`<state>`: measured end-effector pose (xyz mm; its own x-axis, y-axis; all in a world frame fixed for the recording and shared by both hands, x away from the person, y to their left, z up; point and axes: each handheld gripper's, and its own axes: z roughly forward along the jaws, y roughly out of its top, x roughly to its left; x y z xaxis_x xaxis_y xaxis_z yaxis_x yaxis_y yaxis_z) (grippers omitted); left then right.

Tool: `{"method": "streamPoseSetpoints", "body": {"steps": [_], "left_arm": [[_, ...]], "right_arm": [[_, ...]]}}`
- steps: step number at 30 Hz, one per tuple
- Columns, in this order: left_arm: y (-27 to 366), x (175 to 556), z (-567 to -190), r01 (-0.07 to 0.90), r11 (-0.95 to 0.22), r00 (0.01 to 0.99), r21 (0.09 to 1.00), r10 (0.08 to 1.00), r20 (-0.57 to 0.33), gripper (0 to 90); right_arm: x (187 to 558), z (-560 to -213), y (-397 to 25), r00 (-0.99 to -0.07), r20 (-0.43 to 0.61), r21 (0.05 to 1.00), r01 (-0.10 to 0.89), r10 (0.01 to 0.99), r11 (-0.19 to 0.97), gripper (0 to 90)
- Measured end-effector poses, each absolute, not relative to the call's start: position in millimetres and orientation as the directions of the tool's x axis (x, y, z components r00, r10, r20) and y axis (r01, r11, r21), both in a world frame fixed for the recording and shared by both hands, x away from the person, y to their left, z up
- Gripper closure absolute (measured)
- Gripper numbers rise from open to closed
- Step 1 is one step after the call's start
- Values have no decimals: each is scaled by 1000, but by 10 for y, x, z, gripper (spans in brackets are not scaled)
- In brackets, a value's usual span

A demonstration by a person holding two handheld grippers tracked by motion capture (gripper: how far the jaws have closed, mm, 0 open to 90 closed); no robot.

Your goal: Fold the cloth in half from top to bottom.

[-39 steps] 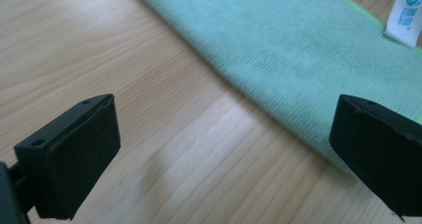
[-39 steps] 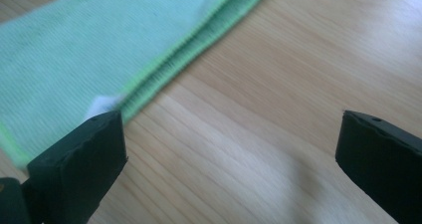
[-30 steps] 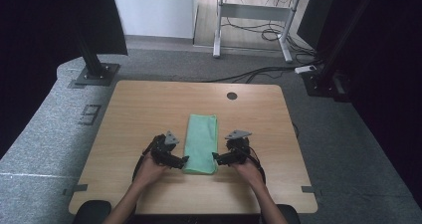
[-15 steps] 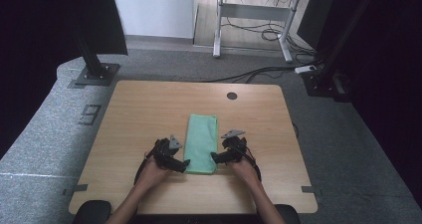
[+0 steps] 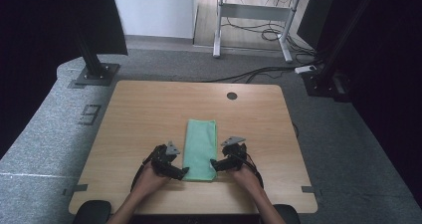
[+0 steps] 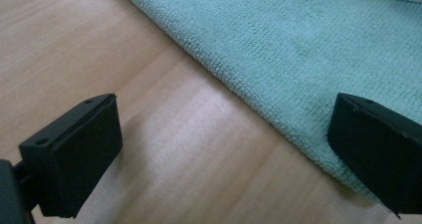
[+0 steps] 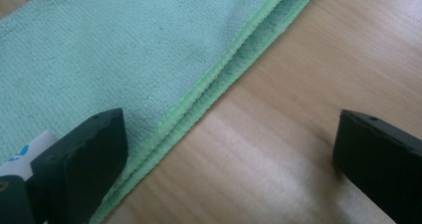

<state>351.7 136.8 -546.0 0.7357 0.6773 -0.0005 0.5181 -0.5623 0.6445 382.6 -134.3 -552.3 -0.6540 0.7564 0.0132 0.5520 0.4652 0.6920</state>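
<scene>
A folded green cloth (image 5: pixel 200 143) lies lengthwise on the wooden table (image 5: pixel 149 109), near its front middle. My left gripper (image 5: pixel 182 173) sits at the cloth's near left corner, open, one jaw over the cloth (image 6: pixel 308 45) and the other over bare wood. My right gripper (image 5: pixel 215 164) sits at the near right corner, also open, straddling the cloth's doubled edge (image 7: pixel 219 79). A white label (image 7: pixel 25 147) shows on the cloth beside the right gripper's left jaw. Neither gripper holds anything.
A round cable hole (image 5: pixel 231 95) sits near the table's far edge. Black stand bases (image 5: pixel 94 74) rest on the grey floor at far left and far right (image 5: pixel 323 82). A white desk frame (image 5: pixel 254 15) with cables stands beyond.
Both grippers have slid toward me along the cloth's sides, down to its near corners. The cloth has not moved.
</scene>
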Motion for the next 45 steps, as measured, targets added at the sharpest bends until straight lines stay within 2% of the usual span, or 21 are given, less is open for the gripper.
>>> {"method": "streamPoseSetpoints", "body": {"steps": [6,10,17,23,36,45], "left_arm": [[1378,3368,-5469,521,-559,744,645,668,-22,9],[1374,3321,-5438,506,-584,758,635,652,-4,0],[1417,3620,-5289,516,-526,711,677,703,4,0],[1368,3837,-5380,535,-522,694,664,720,7,0],[1369,3850,-5494,554,-503,682,664,731,-16,0],[1368,3850,-5495,556,-502,681,663,732,-16,0]], "right_arm": [[3669,-5525,-1355,-673,14,693,540,739,478,9],[3578,-5529,-1363,-680,13,697,531,733,481,11],[3500,-5535,-1383,-690,11,703,520,724,485,14],[3495,-5536,-1386,-692,13,704,519,722,485,17],[3532,-5509,-1388,-703,28,686,530,710,498,25],[3755,-5416,-1424,-676,69,691,563,733,454,49]]}}
